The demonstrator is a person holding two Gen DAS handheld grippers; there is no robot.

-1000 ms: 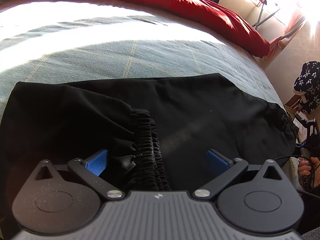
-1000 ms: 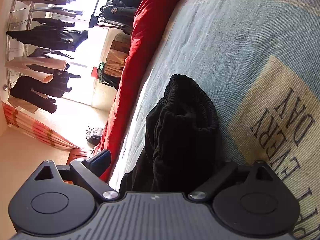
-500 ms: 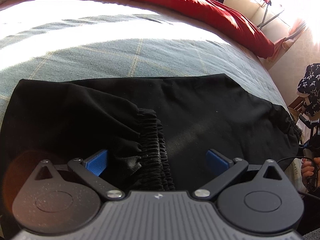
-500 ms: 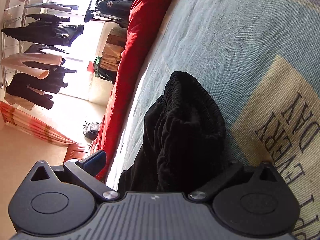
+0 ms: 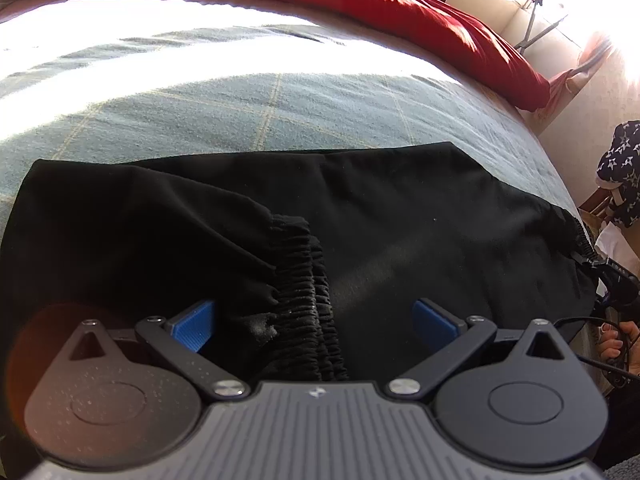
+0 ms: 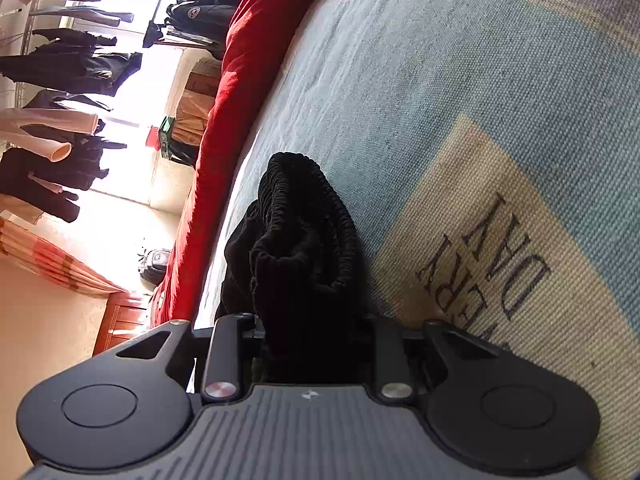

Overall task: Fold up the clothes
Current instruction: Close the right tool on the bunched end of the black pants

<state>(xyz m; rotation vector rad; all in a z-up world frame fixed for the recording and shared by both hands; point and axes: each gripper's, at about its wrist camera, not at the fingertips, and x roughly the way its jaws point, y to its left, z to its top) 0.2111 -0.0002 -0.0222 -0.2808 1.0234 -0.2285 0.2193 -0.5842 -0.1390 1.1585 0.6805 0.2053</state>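
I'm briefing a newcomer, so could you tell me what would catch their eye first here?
A black garment with gathered elastic cuffs lies across the pale blue woven bedspread. The right gripper is clamped on one bunched cuff, while the left gripper stands open over another. A red blanket lines the far edge.

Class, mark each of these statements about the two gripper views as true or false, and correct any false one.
1. The left gripper is open, its blue fingers spread either side of a gathered elastic band. True.
2. The right gripper is open and holds nothing. False: it is shut on the black garment.
3. The black garment lies on a blue-grey bedspread. True.
4. The blanket along the far edge of the bed is green. False: the blanket is red.
5. Clothes hang on a rack in the right wrist view. True.
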